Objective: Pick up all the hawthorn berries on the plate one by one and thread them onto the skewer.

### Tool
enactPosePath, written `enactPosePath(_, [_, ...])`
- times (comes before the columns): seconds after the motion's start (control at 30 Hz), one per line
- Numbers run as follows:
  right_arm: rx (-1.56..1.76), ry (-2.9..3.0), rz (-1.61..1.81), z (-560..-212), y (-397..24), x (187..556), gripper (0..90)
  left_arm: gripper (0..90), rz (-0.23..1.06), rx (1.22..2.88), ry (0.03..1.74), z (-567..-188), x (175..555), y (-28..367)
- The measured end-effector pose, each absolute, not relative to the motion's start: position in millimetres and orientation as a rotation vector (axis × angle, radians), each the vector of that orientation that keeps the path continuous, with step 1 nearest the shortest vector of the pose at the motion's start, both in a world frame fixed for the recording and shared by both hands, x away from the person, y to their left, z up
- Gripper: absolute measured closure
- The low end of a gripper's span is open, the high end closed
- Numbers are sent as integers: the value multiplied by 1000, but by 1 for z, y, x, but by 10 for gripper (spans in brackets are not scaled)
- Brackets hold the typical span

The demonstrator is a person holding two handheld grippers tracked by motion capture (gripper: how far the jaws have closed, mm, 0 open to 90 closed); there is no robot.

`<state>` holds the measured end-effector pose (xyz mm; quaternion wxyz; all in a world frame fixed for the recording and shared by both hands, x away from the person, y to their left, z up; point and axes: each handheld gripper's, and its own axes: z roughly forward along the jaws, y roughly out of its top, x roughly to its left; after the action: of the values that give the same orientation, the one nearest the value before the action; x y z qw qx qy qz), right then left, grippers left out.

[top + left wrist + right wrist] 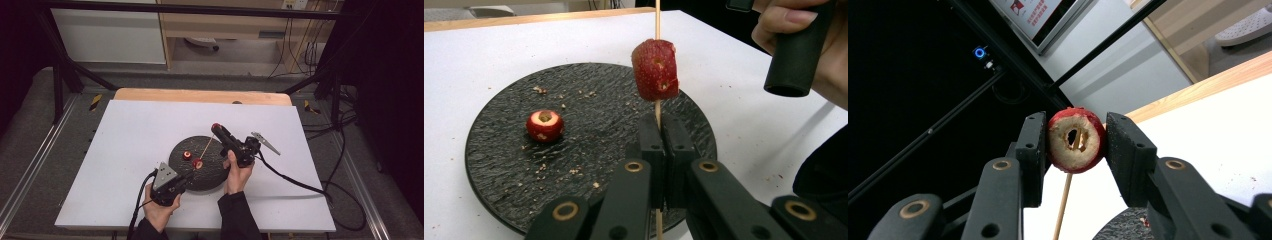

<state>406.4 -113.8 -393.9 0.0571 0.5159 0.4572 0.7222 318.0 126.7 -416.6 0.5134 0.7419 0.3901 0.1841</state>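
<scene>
Nearest the person, the left gripper (187, 178) is held low at the near rim of the dark round plate (212, 175). In the left gripper view its jaws are seen pressed together on the lower part of a thin wooden skewer (657, 107), which is clamped between the pads and rises straight up from them. A red fruit piece (655, 70), with small holes in its cut face, is threaded on the skewer just above the jaws and is carried clear of the plate's surface.

On the plate (494, 165) itself, a second red fruit piece (544, 125) with a pale hollowed top is seen lying loose, to the left of the skewer in that view and well apart from it. Small crumbs are scattered over the plate's rough black surface around it. In the high view both pieces can be made out over the plate, the loose one (187, 155) and the threaded one (198, 163), close together.

Farther off, the right gripper (216, 127) is raised above the far side of the plate, at the upper end of the skewer (207, 146). In the right gripper view its jaws are closed on a third red fruit piece (1076, 140), a cored ring with a pale inside; the skewer's tip (1077, 141) is seen in the ring's hole, and the stick runs on below it.

The plate is set near the middle of the white table top (130, 130).
</scene>
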Motion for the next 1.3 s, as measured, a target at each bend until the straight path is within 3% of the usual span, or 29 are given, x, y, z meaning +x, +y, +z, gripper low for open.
enactPosePath(0.53, [1642, 1362, 2197, -395, -113, 408, 624, 885, 478, 1803, 945, -415, 318, 122])
enactPosePath(1.3, [1570, 1519, 2144, -407, -106, 386, 620, 885, 424, 1803, 948, -400, 342, 107])
